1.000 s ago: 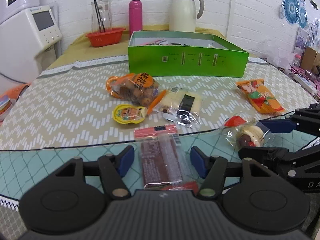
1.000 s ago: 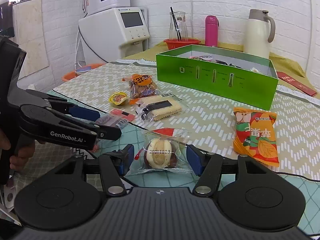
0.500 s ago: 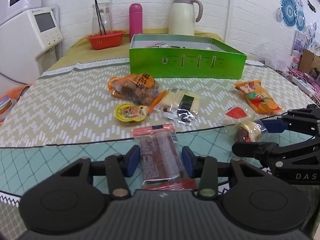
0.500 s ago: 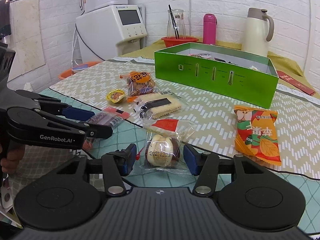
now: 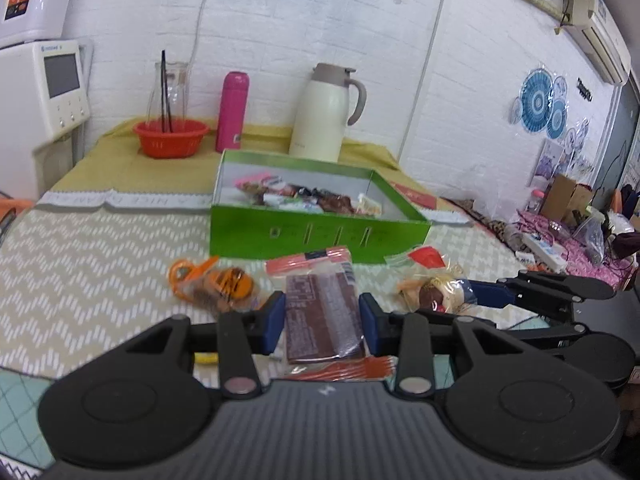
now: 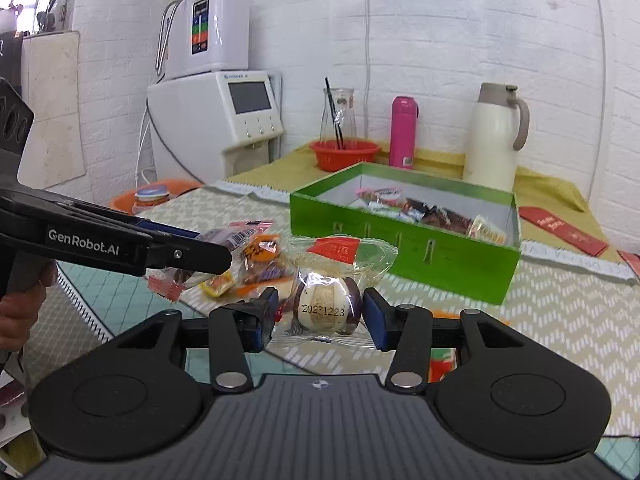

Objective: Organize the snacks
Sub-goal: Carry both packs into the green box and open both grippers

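My left gripper is shut on a flat brown snack bar in a clear wrapper with red ends and holds it above the table. My right gripper is shut on a round pastry in a clear bag, also lifted. The green open box holds several snacks and stands just beyond both; it also shows in the right wrist view. An orange snack bag lies on the cloth to the left. The left gripper shows at the left of the right wrist view.
An orange basket, a pink bottle and a white jug stand behind the box. A white dispenser stands at the table's far left. More snack packs lie under the left gripper.
Both grippers closed on their snacks, lifted them off the table and moved forward toward the green box.
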A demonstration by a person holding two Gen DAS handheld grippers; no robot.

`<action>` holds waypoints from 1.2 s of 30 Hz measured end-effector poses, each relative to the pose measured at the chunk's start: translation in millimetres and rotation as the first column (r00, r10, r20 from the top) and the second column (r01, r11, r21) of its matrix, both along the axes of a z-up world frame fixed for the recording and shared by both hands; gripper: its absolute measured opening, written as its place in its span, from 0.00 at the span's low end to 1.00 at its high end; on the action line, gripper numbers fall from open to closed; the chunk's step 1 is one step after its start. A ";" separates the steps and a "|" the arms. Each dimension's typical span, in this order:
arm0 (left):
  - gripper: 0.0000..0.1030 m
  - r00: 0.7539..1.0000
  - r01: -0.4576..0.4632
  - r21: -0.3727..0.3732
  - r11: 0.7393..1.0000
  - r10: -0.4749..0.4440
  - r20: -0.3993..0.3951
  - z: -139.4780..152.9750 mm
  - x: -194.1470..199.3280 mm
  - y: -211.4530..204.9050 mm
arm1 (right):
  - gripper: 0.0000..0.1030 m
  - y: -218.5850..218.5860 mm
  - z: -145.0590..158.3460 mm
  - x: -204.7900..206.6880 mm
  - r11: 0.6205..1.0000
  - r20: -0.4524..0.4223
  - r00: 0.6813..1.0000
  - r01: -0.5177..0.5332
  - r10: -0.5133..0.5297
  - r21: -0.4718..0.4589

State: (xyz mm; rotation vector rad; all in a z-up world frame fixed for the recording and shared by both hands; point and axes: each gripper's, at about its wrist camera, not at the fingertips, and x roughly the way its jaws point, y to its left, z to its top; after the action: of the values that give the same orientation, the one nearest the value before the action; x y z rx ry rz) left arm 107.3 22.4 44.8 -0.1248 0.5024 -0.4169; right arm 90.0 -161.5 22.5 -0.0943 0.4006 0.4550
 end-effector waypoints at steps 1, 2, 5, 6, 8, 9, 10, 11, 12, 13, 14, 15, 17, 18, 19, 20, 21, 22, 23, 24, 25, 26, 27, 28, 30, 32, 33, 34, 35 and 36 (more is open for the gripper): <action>0.36 1.000 0.007 -0.011 1.000 -0.007 0.011 5.6 6.4 -1.5 | 0.78 -2.4 4.7 3.4 1.000 0.016 1.000 0.010 -0.010 0.002; 0.36 1.000 0.008 -0.018 1.000 -0.007 0.018 10.5 13.7 -2.9 | 0.78 -5.1 9.3 7.1 1.000 0.031 0.999 0.020 -0.021 0.005; 0.36 1.000 -0.006 -0.041 0.999 0.007 0.026 22.5 37.9 -4.0 | 0.78 -15.7 20.8 21.5 0.998 0.060 0.997 0.057 -0.058 0.025; 0.36 1.000 -0.011 -0.056 0.998 0.013 0.021 25.8 47.9 -3.8 | 0.78 -19.2 23.9 26.7 0.997 0.063 0.996 0.066 -0.068 0.034; 0.36 1.000 -0.025 -0.075 0.997 0.026 0.008 32.9 67.3 -3.9 | 0.78 -26.3 29.0 39.7 0.995 0.069 0.993 0.088 -0.091 0.052; 0.36 0.999 -0.034 -0.074 0.997 0.035 0.007 35.4 76.8 -5.0 | 0.78 -28.3 30.9 46.4 0.994 0.072 0.992 0.100 -0.103 0.055; 0.36 0.999 -0.048 -0.066 0.997 0.049 0.006 38.5 88.7 -5.0 | 0.78 -30.3 31.9 54.5 0.992 0.076 0.990 0.116 -0.119 0.052; 0.36 0.998 -0.066 -0.060 0.996 0.067 0.003 39.7 99.7 -6.1 | 0.78 -31.4 32.6 62.2 0.990 0.078 0.988 0.130 -0.133 0.049; 0.36 0.997 -0.075 -0.058 0.995 0.075 -0.001 40.1 109.4 -6.6 | 0.78 -33.0 32.5 70.3 0.989 0.076 0.986 0.143 -0.146 0.048; 0.36 0.997 -0.078 -0.059 0.995 0.078 -0.009 40.2 119.1 -7.2 | 0.78 -34.6 31.9 77.3 0.987 0.071 0.985 0.153 -0.157 0.053; 0.36 0.996 -0.083 -0.061 0.995 0.082 -0.019 39.3 129.0 -7.7 | 0.78 -35.9 31.0 84.5 0.985 0.062 0.984 0.162 -0.166 0.063; 0.36 0.996 -0.088 -0.058 0.994 0.087 -0.026 38.4 138.2 -8.5 | 0.78 -37.3 29.4 93.0 0.983 0.048 0.984 0.166 -0.170 0.077; 0.36 0.994 -0.106 -0.045 0.993 0.105 -0.042 34.4 156.4 -11.2 | 0.78 -37.9 25.3 108.0 0.980 0.027 0.984 0.174 -0.177 0.094; 0.36 0.993 -0.111 -0.039 0.993 0.109 -0.049 32.2 164.0 -12.0 | 0.78 -36.8 22.7 114.9 0.980 0.021 0.983 0.178 -0.180 0.092; 0.36 0.992 -0.115 -0.033 0.993 0.113 -0.056 29.6 172.4 -12.8 | 0.78 -35.8 20.2 121.2 0.979 0.015 0.983 0.181 -0.183 0.090; 0.36 0.991 -0.119 -0.026 0.993 0.117 -0.063 27.0 178.8 -13.4 | 0.78 -34.8 17.4 128.2 0.979 0.010 0.983 0.182 -0.183 0.089; 0.36 0.990 -0.122 -0.022 0.992 0.121 -0.068 24.2 184.5 -13.7 | 0.78 -34.0 14.6 135.2 0.979 0.003 0.983 0.182 -0.183 0.089; 0.36 0.990 -0.123 -0.020 0.992 0.121 -0.073 21.0 190.1 -13.2 | 0.78 -33.7 11.7 141.6 0.979 -0.005 0.983 0.183 -0.184 0.092; 0.36 0.989 -0.123 -0.020 0.992 0.121 -0.080 18.2 194.8 -13.1 | 0.78 -33.8 9.5 148.2 0.978 -0.016 0.983 0.184 -0.183 0.096; 0.36 0.989 -0.125 -0.018 0.992 0.123 -0.087 15.3 199.2 -12.7 | 0.78 -34.0 6.6 154.5 0.978 -0.031 0.983 0.184 -0.182 0.102; 0.36 0.988 -0.124 -0.017 0.992 0.122 -0.093 12.8 202.6 -12.7 | 0.78 -34.4 3.6 159.3 0.977 -0.045 0.982 0.185 -0.182 0.108; 0.36 0.988 -0.122 -0.016 0.992 0.119 -0.100 9.8 206.9 -12.4 | 0.78 -34.7 0.8 164.2 0.976 -0.059 0.982 0.185 -0.180 0.112; 0.36 0.988 -0.119 -0.013 0.993 0.117 -0.105 7.1 210.1 -12.4 | 0.78 -35.0 -2.1 169.2 0.975 -0.072 0.981 0.186 -0.179 0.118; 0.36 0.987 -0.117 -0.006 0.993 0.115 -0.111 4.3 214.4 -13.3 | 0.78 -34.8 -4.5 172.9 0.975 -0.083 0.981 0.185 -0.176 0.120; 0.36 0.986 -0.117 0.004 0.993 0.117 -0.119 -0.2 220.0 -13.7 | 0.78 -33.6 -9.2 179.3 0.976 -0.099 0.980 0.184 -0.173 0.116; 0.36 0.985 -0.117 0.005 0.993 0.117 -0.128 -3.9 225.4 -13.5 | 0.79 -32.7 -13.3 183.7 0.977 -0.110 0.979 0.185 -0.173 0.110; 0.36 0.985 -0.116 0.006 0.993 0.116 -0.132 -5.6 227.2 -13.6 | 0.79 -32.6 -15.1 186.4 0.977 -0.118 0.978 0.183 -0.170 0.111; 0.37 0.984 -0.114 0.007 0.993 0.114 -0.136 -7.1 228.9 -13.8 | 0.79 -32.8 -16.8 188.2 0.977 -0.125 0.978 0.182 -0.167 0.114; 0.37 0.984 -0.111 0.007 0.994 0.111 -0.138 -8.3 230.4 -14.0 | 0.79 -32.9 -18.4 189.4 0.977 -0.129 0.978 0.182 -0.167 0.116; 0.38 0.985 -0.106 0.006 0.994 0.106 -0.138 -9.4 231.6 -14.4 | 0.80 -33.0 -19.5 191.0 0.977 -0.129 0.978 0.181 -0.165 0.115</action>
State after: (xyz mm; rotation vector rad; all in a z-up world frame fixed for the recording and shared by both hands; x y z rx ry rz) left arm 338.9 8.0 35.4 -0.1817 0.6291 -0.3051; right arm 280.9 -194.5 3.1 0.0906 0.4918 0.3132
